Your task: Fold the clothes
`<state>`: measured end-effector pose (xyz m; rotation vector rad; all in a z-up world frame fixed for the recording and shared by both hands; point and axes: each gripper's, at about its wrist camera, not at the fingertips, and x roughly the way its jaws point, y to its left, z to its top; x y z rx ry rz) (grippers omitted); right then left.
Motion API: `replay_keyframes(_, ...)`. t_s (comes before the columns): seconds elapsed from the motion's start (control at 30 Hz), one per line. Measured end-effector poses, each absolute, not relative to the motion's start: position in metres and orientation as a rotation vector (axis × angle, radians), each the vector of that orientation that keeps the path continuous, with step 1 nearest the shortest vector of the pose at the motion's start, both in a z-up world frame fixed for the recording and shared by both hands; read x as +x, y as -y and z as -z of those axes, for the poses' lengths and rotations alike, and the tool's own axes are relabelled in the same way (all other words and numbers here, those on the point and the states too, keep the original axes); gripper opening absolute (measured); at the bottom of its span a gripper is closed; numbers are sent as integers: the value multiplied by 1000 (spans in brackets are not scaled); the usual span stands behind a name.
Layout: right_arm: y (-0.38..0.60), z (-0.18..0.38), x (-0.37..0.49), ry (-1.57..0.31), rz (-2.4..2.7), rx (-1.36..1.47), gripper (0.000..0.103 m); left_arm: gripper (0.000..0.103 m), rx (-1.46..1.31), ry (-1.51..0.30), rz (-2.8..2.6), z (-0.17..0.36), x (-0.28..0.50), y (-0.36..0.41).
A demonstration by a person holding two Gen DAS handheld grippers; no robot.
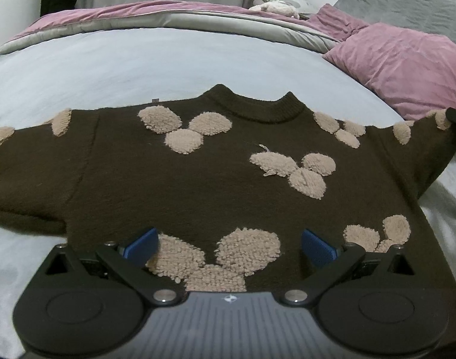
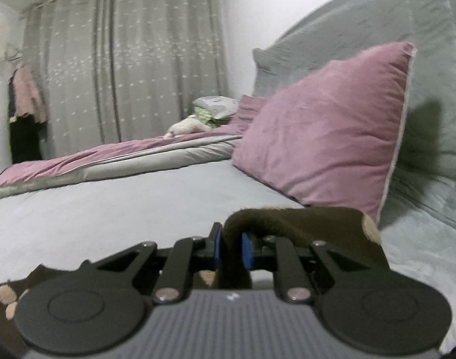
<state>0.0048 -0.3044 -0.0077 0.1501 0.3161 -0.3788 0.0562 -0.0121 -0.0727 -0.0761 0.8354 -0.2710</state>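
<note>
The brown sweater lies spread flat on the bed, front up, collar pointing away from the left hand-held gripper and both sleeves stretched out to either side. That hand-held gripper hovers over the hem with its blue pads wide apart, holding nothing; a fluffy beige patch sits right between them.

The right hand-held gripper has its pads pinched together on a fold of the sweater's sleeve, the cloth bunched up and draped over the fingers, with the pink pillow just beyond it.

This looks like a thick, soft knit: fairly heavy for a garment, floppy, nothing stiff about it. It should sag wherever it isn't supported, and the fuzzy tufts look like they could snag or pull if pinched. I'd guess the plain brown knit grips better than those patches. The sensible holds seem to be the sleeve end, already taken, and the hem corner or shoulder seam just left of the open hand-held gripper, so the body stays flat while the sleeve comes across.
</note>
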Motion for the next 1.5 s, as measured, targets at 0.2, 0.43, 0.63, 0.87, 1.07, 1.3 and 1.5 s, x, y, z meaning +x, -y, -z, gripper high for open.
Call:
replay_keyframes(0.2,270,10,11,-350,227,81,14,102,-83,-832,266,72,58,11)
replay_keyframes(0.43,219,29,25,-472,39,-6,15,102,-84,-831,264,72,58,10)
replay_keyframes(0.63,206,50,35,-591,-13,-8,17,102,-79,-833,265,73,58,11)
replay_keyframes(0.87,213,78,41,-707,-18,51,22,102,-68,-836,263,74,59,12)
replay_keyframes(1.07,220,72,41,-706,-83,119,83,102,-71,-828,267,73,60,10)
replay_keyframes(1.3,230,54,29,-725,-83,185,103,103,-57,-815,268,73,61,11)
replay_keyframes(1.5,263,46,7,-750,-31,322,103,103,-40,-817,272,74,60,17)
